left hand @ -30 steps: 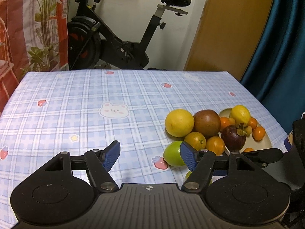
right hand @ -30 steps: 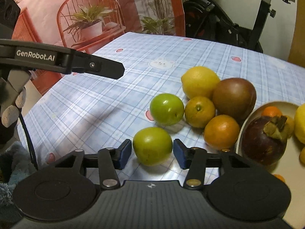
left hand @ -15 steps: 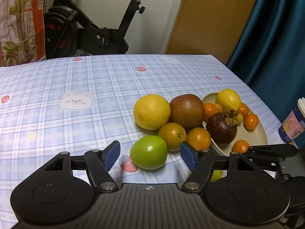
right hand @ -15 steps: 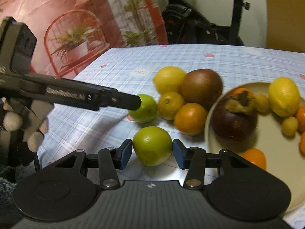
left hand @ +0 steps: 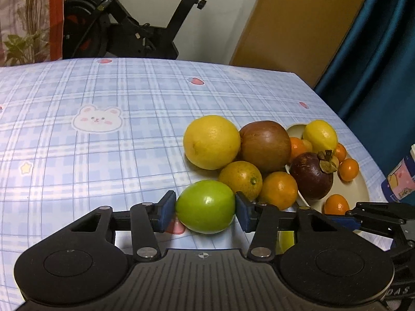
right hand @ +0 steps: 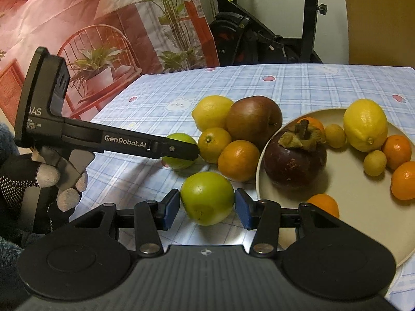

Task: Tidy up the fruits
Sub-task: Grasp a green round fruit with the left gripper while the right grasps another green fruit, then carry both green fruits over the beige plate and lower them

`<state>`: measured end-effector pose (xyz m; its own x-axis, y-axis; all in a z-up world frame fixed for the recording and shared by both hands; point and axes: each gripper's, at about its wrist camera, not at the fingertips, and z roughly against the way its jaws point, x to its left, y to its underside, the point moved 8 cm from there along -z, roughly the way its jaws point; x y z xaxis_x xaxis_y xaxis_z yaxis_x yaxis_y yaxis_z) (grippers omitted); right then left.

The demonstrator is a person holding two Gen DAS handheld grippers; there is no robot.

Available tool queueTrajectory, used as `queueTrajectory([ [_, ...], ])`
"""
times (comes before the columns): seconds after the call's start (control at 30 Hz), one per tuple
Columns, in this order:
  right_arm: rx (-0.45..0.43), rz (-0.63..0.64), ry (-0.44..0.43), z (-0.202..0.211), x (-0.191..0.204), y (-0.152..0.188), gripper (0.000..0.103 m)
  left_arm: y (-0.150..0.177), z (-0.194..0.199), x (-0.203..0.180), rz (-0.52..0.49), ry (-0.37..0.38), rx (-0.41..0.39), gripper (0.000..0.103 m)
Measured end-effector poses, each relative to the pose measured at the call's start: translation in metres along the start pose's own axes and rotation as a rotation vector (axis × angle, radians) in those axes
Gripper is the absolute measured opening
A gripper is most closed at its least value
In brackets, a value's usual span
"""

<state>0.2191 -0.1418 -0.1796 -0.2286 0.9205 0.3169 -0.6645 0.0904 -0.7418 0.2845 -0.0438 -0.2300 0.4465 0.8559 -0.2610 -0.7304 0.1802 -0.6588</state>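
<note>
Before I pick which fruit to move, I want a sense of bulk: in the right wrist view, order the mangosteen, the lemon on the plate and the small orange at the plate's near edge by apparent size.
1. mangosteen
2. lemon, farther back, so the gap is unsure
3. small orange, partly hidden by the gripper

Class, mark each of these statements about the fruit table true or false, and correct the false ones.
1. Each gripper has a green fruit between its fingers. True: the left gripper brackets one green fruit, the right gripper another green fruit.
2. The dark purple fruit lies on the tablecloth. False: it sits in the plate.
3. Two yellow lemons are in the plate. False: one lemon is; the other lemon lies on the tablecloth.
4. An exercise bike stands behind the table. True.
</note>
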Motion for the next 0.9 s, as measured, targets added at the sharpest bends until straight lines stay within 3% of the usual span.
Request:
queueTrajectory([
  [0.13, -0.018, -0.015, 0.002, 0.004, -0.003, 0.000, 0.049, 0.002, 0.010, 0.005, -0.005, -0.054, -0.013, 0.052],
  [0.33, -0.047, -0.031, -0.007, 0.013, -0.007, 0.001, 0.049, -0.010, 0.041, -0.008, -0.004, -0.038, -0.082, 0.052],
  [0.9, -0.174, -0.126, 0.036, 0.071, -0.054, 0.013, 0.049, -0.036, 0.030, -0.119, -0.218, 0.041, -0.128, 0.052],
])
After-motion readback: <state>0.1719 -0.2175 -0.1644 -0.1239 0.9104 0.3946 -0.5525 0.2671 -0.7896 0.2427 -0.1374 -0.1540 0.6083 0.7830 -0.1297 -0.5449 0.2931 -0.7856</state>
